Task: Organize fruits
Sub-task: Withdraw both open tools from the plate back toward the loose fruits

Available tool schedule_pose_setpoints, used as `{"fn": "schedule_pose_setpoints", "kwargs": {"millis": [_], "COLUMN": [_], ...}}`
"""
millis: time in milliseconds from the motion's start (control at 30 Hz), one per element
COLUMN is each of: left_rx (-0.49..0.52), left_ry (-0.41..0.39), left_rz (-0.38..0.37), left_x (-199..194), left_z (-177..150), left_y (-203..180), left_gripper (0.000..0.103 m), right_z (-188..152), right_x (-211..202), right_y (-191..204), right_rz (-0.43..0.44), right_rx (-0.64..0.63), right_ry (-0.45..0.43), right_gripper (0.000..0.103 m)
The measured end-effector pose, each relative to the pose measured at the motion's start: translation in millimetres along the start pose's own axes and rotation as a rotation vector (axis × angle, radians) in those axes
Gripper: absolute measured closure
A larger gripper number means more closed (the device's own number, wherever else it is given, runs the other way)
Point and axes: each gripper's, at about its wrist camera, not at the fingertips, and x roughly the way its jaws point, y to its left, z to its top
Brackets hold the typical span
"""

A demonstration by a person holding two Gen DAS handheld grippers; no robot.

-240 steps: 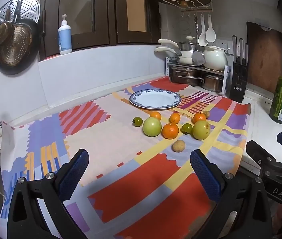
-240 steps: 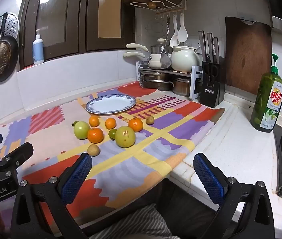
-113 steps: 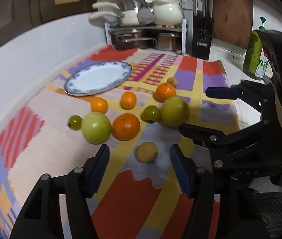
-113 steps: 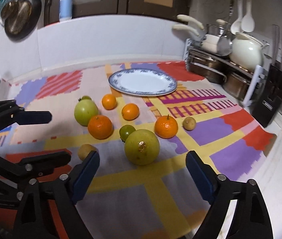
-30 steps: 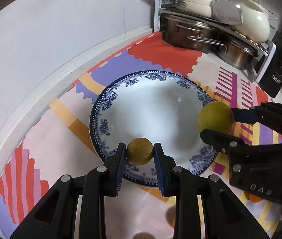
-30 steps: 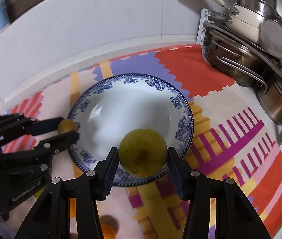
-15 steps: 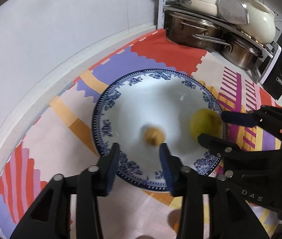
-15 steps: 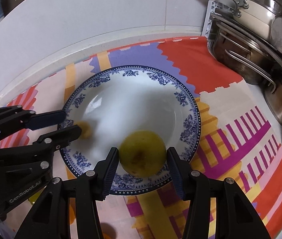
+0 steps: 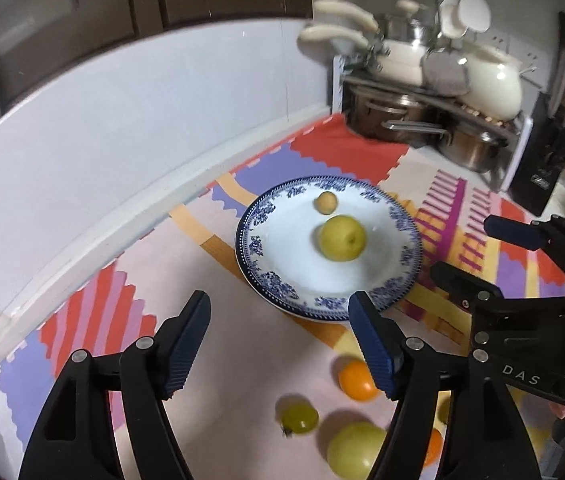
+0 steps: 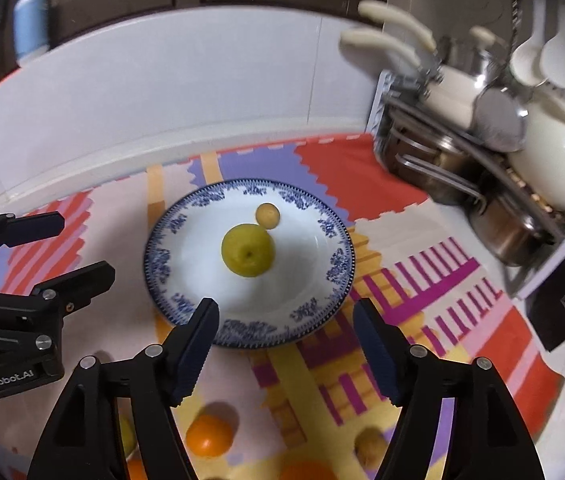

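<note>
A blue-rimmed white plate [image 9: 266, 276] [image 10: 162, 280] lies on the patterned cloth. On it sit a large yellow-green fruit [image 9: 342, 238] [image 10: 247, 252] and, just behind it, a small brownish fruit [image 9: 326, 202] [image 10: 268, 215]. My left gripper [image 9: 279, 304] [image 10: 82, 250] hovers above the plate's near-left side, its jaws opening with nothing between them. My right gripper [image 10: 285, 308] [image 9: 478, 252] hangs over the plate's near-right edge, its jaws also opening and empty. On the cloth nearer me lie an orange [image 9: 356, 380] [image 10: 208, 434], a small green fruit [image 9: 300, 418] and a big green fruit [image 9: 356, 454].
A rack of steel pots and white cookware [image 9: 422, 112] [image 10: 482, 168] stands behind the plate to the right, with a black knife block [image 9: 542, 168] beside it. A white tiled wall runs along the back. A blue bottle [image 10: 30, 20] stands on the ledge at upper left.
Both grippers have let go of their fruit, which now rest on the plate. Both have pulled back and upward from the plate, and their jaws stand wider apart.
</note>
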Motion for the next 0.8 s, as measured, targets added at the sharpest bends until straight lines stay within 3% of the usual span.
{"fn": "schedule_pose_setpoints", "kwargs": {"millis": [400, 800], "left_rx": [0.059, 0.089], "left_ry": [-0.140, -0.123], "left_rz": [-0.007, 0.007], "left_x": [-81, -99], "left_z": [-52, -111], "left_y": [-18, -26], "left_gripper": [0.015, 0.014], "right_z": [-46, -101], "right_x": [-81, -119], "right_y": [16, 33], "right_rz": [0.023, -0.034], "right_rx": [0.045, 0.069], "right_ry": [-0.128, -0.169], "right_gripper": [0.028, 0.021]}}
